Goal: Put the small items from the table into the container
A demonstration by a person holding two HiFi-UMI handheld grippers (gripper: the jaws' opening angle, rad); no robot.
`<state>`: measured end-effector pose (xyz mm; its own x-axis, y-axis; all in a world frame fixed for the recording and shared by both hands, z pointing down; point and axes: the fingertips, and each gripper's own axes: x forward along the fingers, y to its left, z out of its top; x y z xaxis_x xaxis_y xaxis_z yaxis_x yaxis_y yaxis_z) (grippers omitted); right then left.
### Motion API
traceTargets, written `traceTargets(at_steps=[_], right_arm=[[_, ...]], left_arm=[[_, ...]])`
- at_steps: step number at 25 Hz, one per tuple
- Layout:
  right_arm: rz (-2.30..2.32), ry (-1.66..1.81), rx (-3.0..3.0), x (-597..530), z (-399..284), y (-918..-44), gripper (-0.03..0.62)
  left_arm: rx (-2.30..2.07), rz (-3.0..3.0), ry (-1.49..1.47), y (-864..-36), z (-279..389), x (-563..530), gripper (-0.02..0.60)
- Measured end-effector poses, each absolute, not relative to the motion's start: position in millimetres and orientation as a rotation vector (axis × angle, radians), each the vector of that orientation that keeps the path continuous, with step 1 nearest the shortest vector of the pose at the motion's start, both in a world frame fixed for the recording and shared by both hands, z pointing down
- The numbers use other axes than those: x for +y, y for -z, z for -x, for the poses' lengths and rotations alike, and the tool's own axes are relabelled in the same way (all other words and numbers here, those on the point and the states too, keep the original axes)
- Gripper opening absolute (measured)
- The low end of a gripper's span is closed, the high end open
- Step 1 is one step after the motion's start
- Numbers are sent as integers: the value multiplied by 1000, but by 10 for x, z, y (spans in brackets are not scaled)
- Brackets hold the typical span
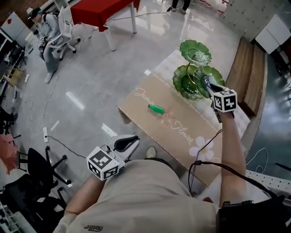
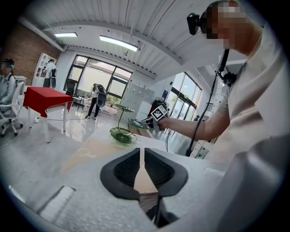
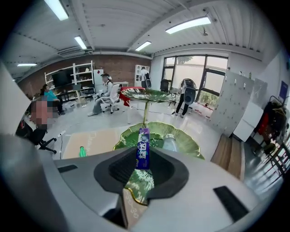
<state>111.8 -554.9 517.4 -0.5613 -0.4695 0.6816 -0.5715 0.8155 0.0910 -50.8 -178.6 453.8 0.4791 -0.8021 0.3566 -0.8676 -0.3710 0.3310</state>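
Note:
A green leaf-shaped tiered dish stand (image 1: pixel 187 84) (image 3: pixel 183 141) (image 2: pixel 121 134) sits at the far right of the cloth-covered table (image 1: pixel 182 132). My right gripper (image 1: pixel 207 83) (image 3: pixel 143 158) is shut on a purple stick pack (image 3: pixel 143 153), held upright just above the lower dish. A clear small item (image 3: pixel 169 143) lies in that dish. A small green bottle (image 1: pixel 156 108) (image 3: pixel 82 151) lies on the cloth mid-table. My left gripper (image 1: pixel 128 143) (image 2: pixel 142 170) hovers off the table's near left corner, its jaws together with nothing between them.
A red table (image 1: pixel 103 11) and a seated person on a white chair (image 1: pixel 47 31) are far left. A black office chair (image 1: pixel 40 172) stands near left. A wooden bench (image 1: pixel 245 73) runs along the table's right. A cable (image 1: pixel 200 159) hangs from my right arm.

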Motion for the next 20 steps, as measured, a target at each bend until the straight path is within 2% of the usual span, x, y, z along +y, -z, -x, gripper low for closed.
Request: traceTargets(at_steps=[13, 20], right_arm=[[-721, -232, -2095, -5730, -1068, -5496, 98], [-775, -203, -2108, -5719, -1088, -5352, 130]], left_arm=[[-1441, -2199, -166, -4540, 804, -1616, 28], [-1394, -2245, -173, -4492, 839, -1579, 28]])
